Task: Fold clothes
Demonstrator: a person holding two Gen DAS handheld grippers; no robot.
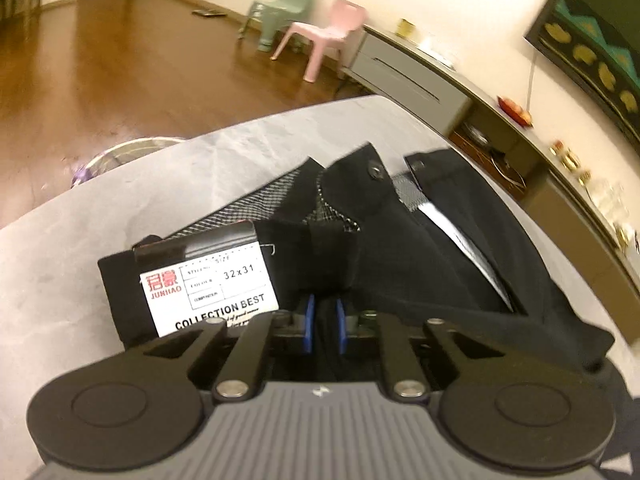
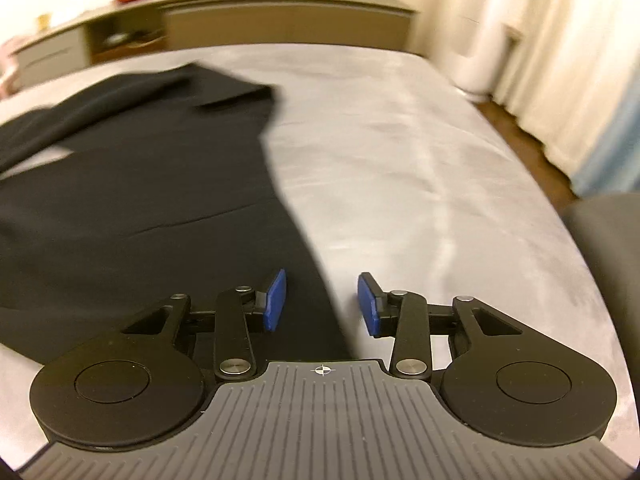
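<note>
Left gripper [image 1: 323, 322]: blue pads pinched together on black trousers [image 1: 400, 248] at the waistband, beside a white size tag [image 1: 208, 292]. Trousers lie spread on the grey bench [image 1: 120, 208]. Right gripper [image 2: 322, 302]: jaws apart, hovering over the trouser edge [image 2: 120, 200], gripping nothing.

Bare table [image 2: 420, 152] right of trousers [image 2: 140, 184], seemingly.
</note>
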